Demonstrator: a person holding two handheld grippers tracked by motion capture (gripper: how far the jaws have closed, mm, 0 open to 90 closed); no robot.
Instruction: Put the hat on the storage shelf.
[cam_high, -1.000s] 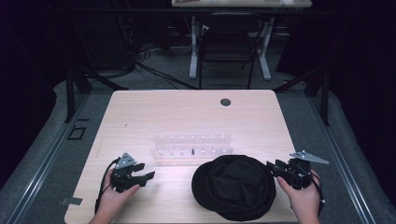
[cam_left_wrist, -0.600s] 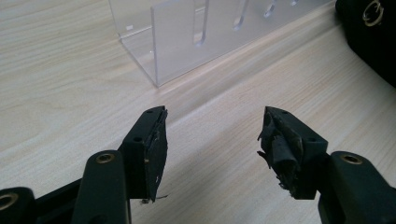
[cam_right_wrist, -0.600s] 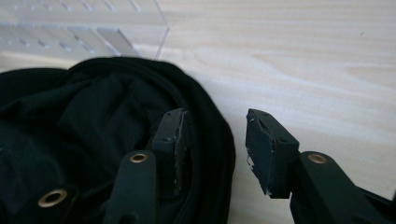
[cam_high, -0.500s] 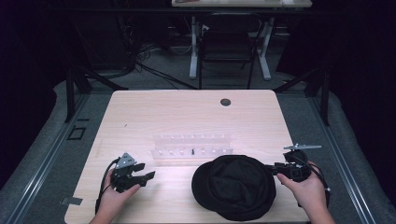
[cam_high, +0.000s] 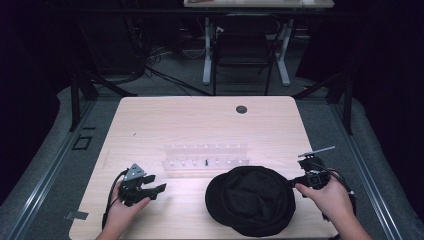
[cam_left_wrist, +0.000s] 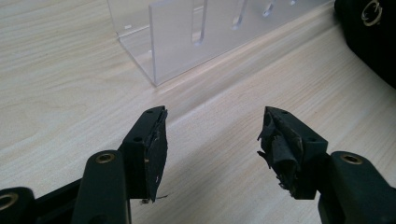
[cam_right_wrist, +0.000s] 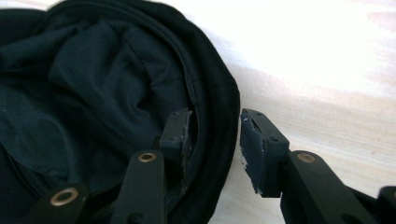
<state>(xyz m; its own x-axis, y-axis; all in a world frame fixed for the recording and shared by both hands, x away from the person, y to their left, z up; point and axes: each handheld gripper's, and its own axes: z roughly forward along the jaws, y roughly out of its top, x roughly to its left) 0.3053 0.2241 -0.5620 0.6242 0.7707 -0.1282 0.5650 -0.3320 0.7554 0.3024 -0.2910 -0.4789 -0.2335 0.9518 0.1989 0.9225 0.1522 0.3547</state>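
A black cap lies open side up on the near right of the wooden table. My right gripper is at its right edge. In the right gripper view the cap's rim runs between the jaws, one pad inside the cap and one outside. My right gripper has just been closing around that rim, and a small gap still shows at the outer pad. My left gripper rests low over the table at the near left. Its jaws stand wide apart over bare wood.
A clear plastic rack with slots stands across the table's middle, just beyond the cap, and is close ahead in the left gripper view. A dark round hole marks the far side. A chair stands behind the table.
The right hand has lifted a little and turned, bringing its jaws over the cap's right rim, and the jaws have narrowed. The left hand has stayed put.
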